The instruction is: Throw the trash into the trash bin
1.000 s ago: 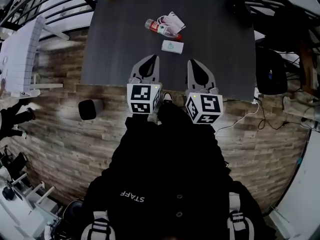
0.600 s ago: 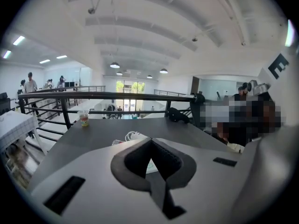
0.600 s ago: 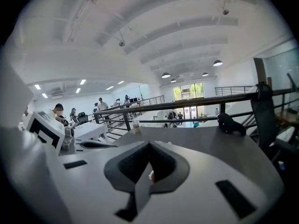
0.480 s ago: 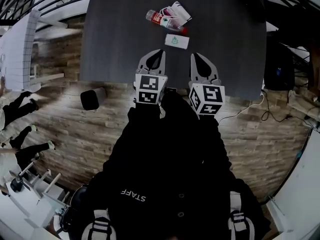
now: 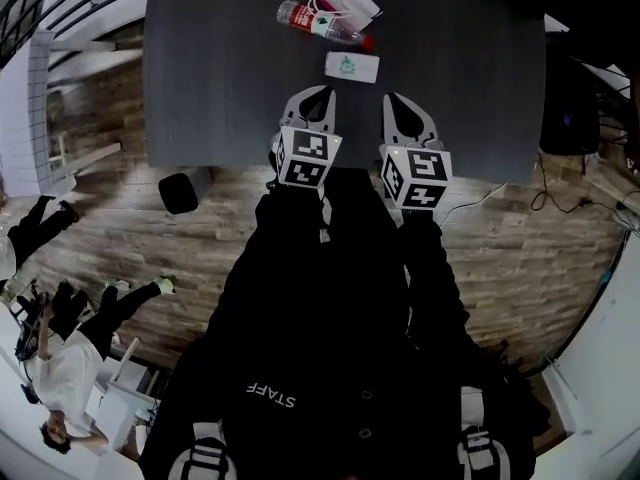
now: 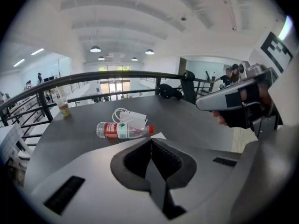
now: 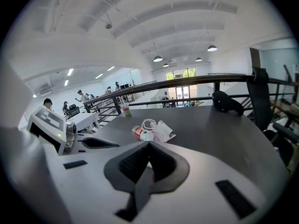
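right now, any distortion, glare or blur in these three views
Head view: strong fisheye, the floor planks bow, and the person's black jacket shows little detail. Left gripper view: black circular vignette, railing curved, bottle sharp. Right gripper view: same vignette, ceiling very bright.

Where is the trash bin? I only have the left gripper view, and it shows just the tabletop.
Observer: The head view shows a dark container, probably the bin, on the floor beside the table's left near corner.
Operator: Is anything hidden behind my jaws?
Observer: A white packet lies flat on the table, nearer to you than the bottle.
Operator: Is the right gripper holding anything?
Observer: No, its own view shows the jaws together and empty.
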`<state>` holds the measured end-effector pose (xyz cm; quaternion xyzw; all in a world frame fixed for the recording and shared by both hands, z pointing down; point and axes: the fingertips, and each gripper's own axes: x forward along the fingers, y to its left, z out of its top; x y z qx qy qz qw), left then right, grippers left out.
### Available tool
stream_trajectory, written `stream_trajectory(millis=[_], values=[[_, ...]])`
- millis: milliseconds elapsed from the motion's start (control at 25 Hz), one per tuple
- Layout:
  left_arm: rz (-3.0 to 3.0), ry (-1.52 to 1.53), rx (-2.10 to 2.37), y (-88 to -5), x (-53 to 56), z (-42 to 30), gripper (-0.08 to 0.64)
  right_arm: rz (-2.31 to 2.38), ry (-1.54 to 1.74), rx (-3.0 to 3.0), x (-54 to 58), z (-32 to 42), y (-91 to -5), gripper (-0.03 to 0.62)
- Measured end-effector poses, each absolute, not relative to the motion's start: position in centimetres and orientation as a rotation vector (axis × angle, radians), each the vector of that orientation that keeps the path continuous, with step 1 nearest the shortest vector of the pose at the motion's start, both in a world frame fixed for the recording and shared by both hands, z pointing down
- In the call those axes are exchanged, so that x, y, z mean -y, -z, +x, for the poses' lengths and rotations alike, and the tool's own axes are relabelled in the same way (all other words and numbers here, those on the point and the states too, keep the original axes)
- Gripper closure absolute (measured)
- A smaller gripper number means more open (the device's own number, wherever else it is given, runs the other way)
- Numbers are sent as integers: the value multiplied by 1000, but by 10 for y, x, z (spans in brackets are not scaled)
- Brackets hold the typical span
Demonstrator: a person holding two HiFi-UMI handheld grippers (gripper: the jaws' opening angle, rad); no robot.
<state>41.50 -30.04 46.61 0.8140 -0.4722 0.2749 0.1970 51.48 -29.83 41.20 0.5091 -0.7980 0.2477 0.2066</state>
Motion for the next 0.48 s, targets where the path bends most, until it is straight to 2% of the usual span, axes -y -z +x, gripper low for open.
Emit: stream_trajectory(millis=[200, 320, 480], values=[[2411, -975, 1172, -509, 309, 433, 555, 1389, -730, 2198, 301, 519, -443, 578], [2473, -1099, 1096, -534, 315, 442, 490, 1389, -760, 2181, 303, 527, -460, 578], [2539, -1256, 1013, -559, 318, 449, 468, 1381, -795, 2163, 302, 533, -476, 578]])
